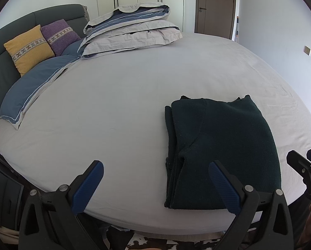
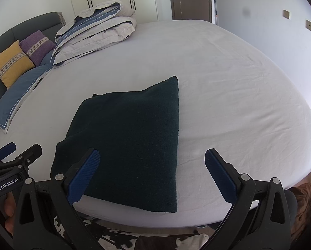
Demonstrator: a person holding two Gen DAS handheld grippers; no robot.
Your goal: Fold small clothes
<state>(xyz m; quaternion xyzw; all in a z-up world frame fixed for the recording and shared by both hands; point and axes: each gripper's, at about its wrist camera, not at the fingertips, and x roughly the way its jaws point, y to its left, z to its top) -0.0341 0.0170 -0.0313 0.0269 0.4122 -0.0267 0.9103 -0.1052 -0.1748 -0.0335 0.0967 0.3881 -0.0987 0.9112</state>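
A dark green knitted garment (image 1: 222, 152) lies folded in a flat rectangle near the front edge of the bed (image 1: 124, 108); it also shows in the right wrist view (image 2: 130, 141). My left gripper (image 1: 156, 184) is open and empty, hovering at the bed's front edge just left of the garment, its right finger over the garment's near corner. My right gripper (image 2: 152, 171) is open and empty above the garment's near right edge. Each gripper shows at the side of the other's view: the right one (image 1: 303, 162), the left one (image 2: 20, 148).
A folded grey and blue duvet (image 1: 130, 33) lies at the back of the bed. Yellow (image 1: 28, 50) and purple (image 1: 60, 36) cushions lean on the dark headboard at left. A blue pillow (image 1: 34, 91) lies beside them. A cowhide rug (image 2: 134, 239) is below.
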